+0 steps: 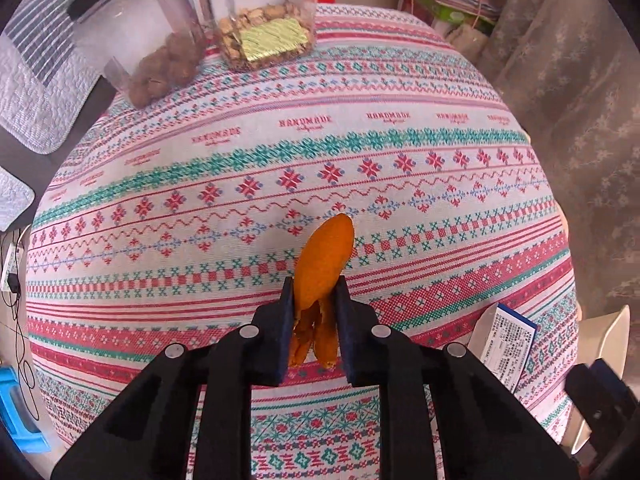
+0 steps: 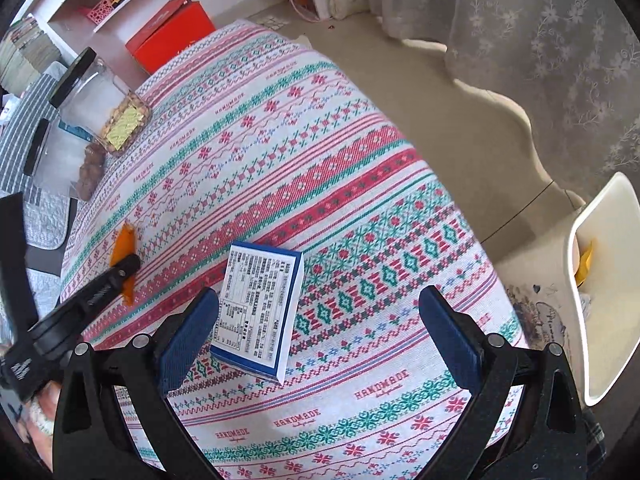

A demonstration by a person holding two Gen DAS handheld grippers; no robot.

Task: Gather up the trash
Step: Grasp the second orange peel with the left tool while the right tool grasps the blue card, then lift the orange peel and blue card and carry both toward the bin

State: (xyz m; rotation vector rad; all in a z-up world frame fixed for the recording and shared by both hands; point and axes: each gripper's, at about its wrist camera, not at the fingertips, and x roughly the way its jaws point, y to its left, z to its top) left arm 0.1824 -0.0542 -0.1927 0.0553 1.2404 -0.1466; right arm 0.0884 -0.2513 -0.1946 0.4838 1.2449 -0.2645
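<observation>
My left gripper [image 1: 314, 292] is shut on an orange peel [image 1: 325, 256] and holds it just above the patterned tablecloth [image 1: 280, 152]; the peel also shows in the right wrist view [image 2: 125, 245], with the left gripper [image 2: 128, 266] on it. A small blue and white box [image 2: 258, 312] lies on the cloth near the table's edge, also in the left wrist view [image 1: 506, 346]. My right gripper [image 2: 320, 320] is open above the cloth, the box lying by its left finger [image 2: 188, 336]. A white bin [image 2: 604, 288] stands on the floor to the right with yellow scraps inside.
A clear box of nuts with a gold packet [image 1: 266, 38], a clear container of brown balls [image 1: 160, 64] and glass jars [image 2: 90, 96] stand at the table's far side. A red box [image 2: 172, 36] lies behind. A curtain [image 2: 540, 40] hangs on the right.
</observation>
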